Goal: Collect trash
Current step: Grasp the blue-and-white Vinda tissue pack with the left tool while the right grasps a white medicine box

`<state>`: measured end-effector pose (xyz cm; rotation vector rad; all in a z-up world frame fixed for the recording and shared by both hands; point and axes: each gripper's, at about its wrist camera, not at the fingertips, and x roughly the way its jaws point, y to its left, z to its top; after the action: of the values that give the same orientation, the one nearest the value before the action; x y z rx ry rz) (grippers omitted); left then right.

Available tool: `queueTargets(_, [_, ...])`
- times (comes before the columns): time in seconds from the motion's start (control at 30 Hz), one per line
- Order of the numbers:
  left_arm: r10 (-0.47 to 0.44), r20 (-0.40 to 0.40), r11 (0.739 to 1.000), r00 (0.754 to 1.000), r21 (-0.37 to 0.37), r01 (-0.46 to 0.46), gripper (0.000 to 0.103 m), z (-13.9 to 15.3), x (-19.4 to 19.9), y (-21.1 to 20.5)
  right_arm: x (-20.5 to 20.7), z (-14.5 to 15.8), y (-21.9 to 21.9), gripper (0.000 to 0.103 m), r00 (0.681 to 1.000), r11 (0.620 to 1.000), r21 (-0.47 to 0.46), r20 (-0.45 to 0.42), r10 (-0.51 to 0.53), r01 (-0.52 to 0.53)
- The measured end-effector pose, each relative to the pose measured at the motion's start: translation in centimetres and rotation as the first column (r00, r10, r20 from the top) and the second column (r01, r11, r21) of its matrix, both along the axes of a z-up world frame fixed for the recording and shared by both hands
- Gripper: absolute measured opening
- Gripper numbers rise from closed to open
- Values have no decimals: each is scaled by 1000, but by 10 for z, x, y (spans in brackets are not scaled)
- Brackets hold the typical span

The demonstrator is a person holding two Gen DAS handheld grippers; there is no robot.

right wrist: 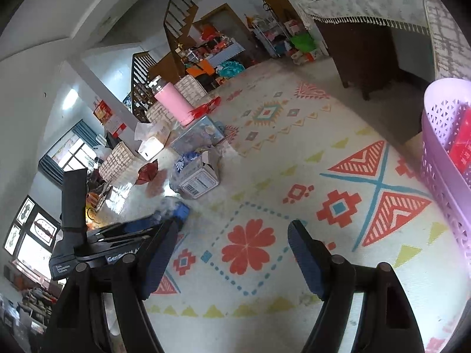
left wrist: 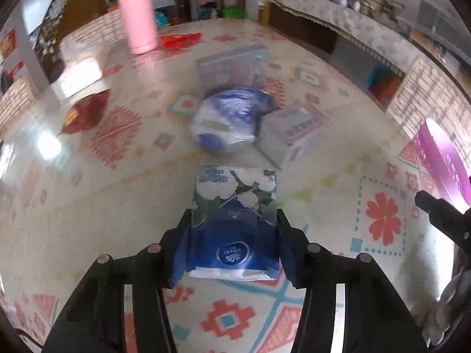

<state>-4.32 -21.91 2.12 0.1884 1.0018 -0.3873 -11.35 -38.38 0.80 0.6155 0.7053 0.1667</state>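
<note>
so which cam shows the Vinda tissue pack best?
Left wrist: the tissue pack fills the centre, between the left gripper fingers, logo readable. Right wrist shows only a blurred blue corner behind the left gripper.

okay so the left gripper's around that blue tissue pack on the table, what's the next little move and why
Probably lift it. The left gripper has its fingers against both sides of the tissue pack, which seems to rest on the table, so the grasp looks made. Then carry it right toward the purple basket, which the right wrist view shows already holding something red. The right gripper is open and empty.
</note>
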Motion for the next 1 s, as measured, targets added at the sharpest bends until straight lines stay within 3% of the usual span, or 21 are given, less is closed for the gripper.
queueTargets(0.33, [127,44,975,991,-188,-116,51,21,6,63,4,-1,10,81,999,998,-68,-35,1,-3])
queueTargets(0.5, [157,40,968,987,-206,-145,51,15,12,76,13,9,27,81,999,983,-182,-54,-11,1])
queueTargets(0.67, [168,55,966,984,-211,-153,52,17,10,78,62,23,60,83,993,953,-292,-110,52,-82])
queueTargets(0.83, [173,44,962,984,-220,-160,52,17,11,80,122,14,97,83,985,883,-450,-159,66,-132])
queueTargets(0.97, [176,3,954,984,-247,-170,52,14,15,85,146,2,102,83,982,879,-462,-189,28,-114])
queueTargets(1.0, [175,-3,953,984,-250,-171,52,13,15,85,148,1,103,78,980,878,-465,-196,20,-111])
